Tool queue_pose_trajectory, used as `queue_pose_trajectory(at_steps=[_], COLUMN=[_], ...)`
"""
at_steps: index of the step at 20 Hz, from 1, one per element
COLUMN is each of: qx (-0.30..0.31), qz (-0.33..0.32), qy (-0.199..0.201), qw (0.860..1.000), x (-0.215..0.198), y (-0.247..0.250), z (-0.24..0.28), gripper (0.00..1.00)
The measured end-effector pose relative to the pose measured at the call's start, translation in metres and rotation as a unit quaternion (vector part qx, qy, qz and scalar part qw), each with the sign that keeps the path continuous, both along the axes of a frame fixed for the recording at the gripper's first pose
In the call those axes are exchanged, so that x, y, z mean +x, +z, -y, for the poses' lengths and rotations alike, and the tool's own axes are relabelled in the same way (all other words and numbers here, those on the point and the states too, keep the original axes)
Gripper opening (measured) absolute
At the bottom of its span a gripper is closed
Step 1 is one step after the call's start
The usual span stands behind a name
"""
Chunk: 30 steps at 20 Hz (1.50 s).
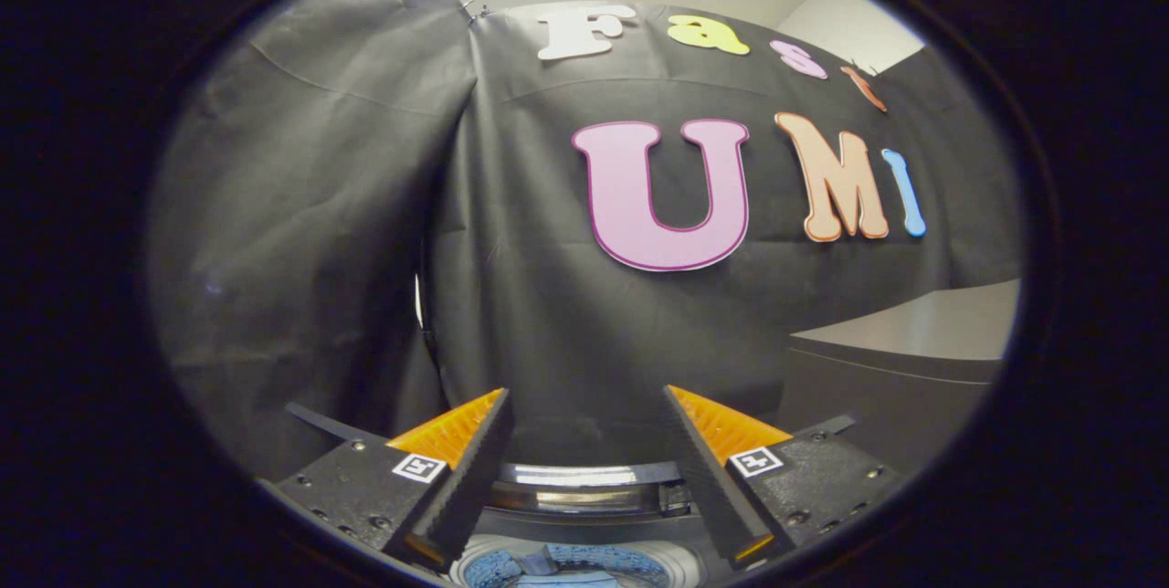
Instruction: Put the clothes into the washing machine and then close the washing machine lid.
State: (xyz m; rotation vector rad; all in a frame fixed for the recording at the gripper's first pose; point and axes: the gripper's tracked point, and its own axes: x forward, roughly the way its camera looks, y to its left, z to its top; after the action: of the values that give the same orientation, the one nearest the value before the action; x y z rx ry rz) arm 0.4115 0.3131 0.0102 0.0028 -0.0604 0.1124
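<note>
Below fingertips, round washing machine drum opening [571,561] holds blue cloth [548,565]; clothes step looks done. Lid [584,475], grey curved band just beyond, seems raised; closing left. Gripper [584,442] fingers spread wide, holding nothing. Black cloth wall [548,332] close ahead; grey counter [922,332] at right limits swing.

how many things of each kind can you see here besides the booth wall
gripper, fingers apart, nothing between them: 1
washing machine, rim and open drum below the fingers: 1
bluish clothes in the drum: 1 heap
grey counter, beyond the fingers to one side: 1
total: 4
</note>
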Motion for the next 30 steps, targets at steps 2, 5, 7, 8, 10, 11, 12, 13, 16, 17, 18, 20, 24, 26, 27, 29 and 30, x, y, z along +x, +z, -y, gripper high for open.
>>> queue_pose_trajectory(at_steps=[2,5,7,8,10,11,12,13,16,17,18,20,24,26,27,29,30], qx=[0.002,-0.004,0.086,0.144,0.166,0.145,0.11,0.075,0.014,0.011,0.011,0.008,0.016,0.023,0.027,0.029,0.027], qz=[0.001,-0.12,-0.26,-0.288,-0.285,-0.28,-0.275,-0.269,-0.231,-0.221,-0.209,-0.201,-0.202,-0.203,-0.203,-0.202,-0.199], qy=[0.011,-0.003,0.055,0.071,0.033,0.023,0.025,0.027,0.03,0.033,0.034,0.029,0.028,0.03,0.034,0.035,0.037], qw=[1.0,0.993,0.96,0.944,0.944,0.949,0.955,0.96,0.972,0.975,0.977,0.979,0.979,0.978,0.978,0.978,0.979], x=[-0.001,0.004,-0.019,-0.02,-0.025,-0.026,-0.025,-0.029,-0.028,-0.031,-0.033,-0.04,-0.063,-0.075,-0.082,-0.102,-0.111], y=[-0.003,-0.061,-0.125,-0.137,-0.143,-0.136,-0.127,-0.115,-0.078,-0.07,-0.058,-0.047,-0.035,-0.03,-0.026,-0.012,-0.004], z=[-0.004,0.009,-0.009,-0.017,-0.007,-0.01,-0.012,-0.012,-0.011,-0.011,-0.011,-0.005,0.004,0.008,0.009,0.02,0.023], gripper=[0.97,0.98,0.98,0.99,0.98,0.97,0.97,0.97,0.98,0.98,0.97,0.97,0.97,0.97,0.97,0.97,0.97])
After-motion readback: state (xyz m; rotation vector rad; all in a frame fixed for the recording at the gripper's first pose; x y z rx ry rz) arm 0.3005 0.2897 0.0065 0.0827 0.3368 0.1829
